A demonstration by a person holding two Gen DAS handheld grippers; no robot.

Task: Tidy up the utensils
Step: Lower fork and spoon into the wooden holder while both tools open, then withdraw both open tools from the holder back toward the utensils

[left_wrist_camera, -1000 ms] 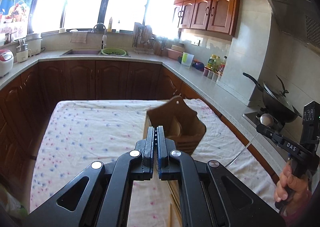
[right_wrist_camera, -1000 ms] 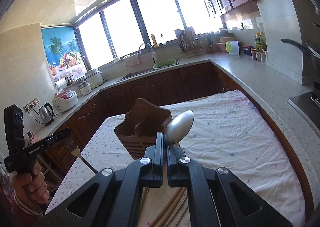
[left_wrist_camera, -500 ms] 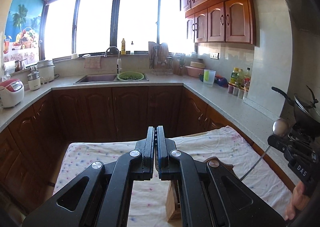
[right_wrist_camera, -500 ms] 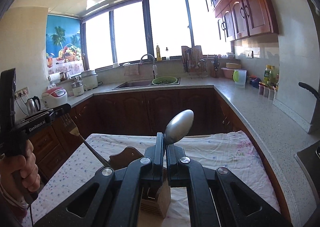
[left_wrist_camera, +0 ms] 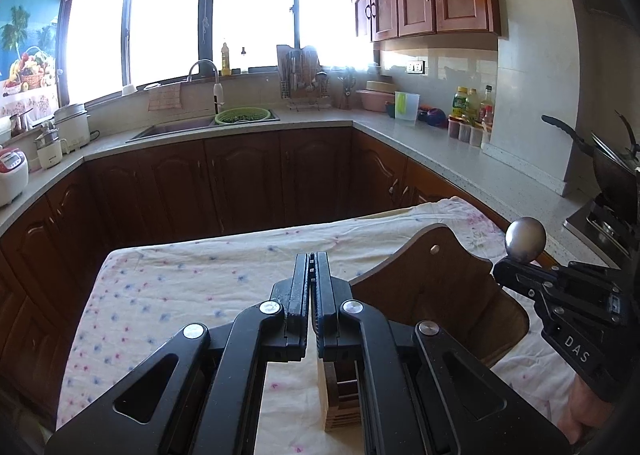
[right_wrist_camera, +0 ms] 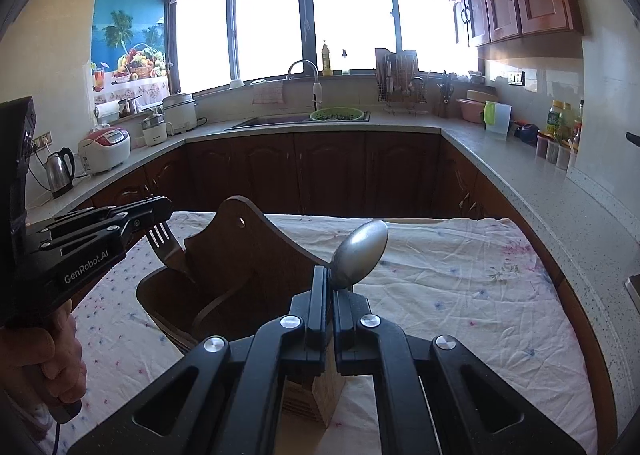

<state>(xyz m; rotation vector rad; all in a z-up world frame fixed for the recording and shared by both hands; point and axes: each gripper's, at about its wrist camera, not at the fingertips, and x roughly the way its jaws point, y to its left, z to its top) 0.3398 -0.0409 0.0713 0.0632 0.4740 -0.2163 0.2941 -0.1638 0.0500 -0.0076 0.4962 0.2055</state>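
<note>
Wooden utensil holder stands on the flowered tablecloth at the near middle of the table, its tall curved back board rising behind the open compartments. Your right gripper is clamped tight on the neck of a metal spoon, whose bowl sticks up and leans to the right above the fingertips, just right of the holder. Your left gripper comes in from the left edge of the right wrist view, jaws pinched on a fork; the tines point up and the handle slants down into the holder's left compartment, just in front of the back board. In the left wrist view your left gripper's fingers stand pressed together, and the fork itself cannot be made out between them there; the holder sits just right of them, and your right gripper enters from the right with the spoon's bowl above it. Your hand wraps the left gripper's handle at the near left. Beyond the table, dark cabinets run under the counter and sink.
</note>
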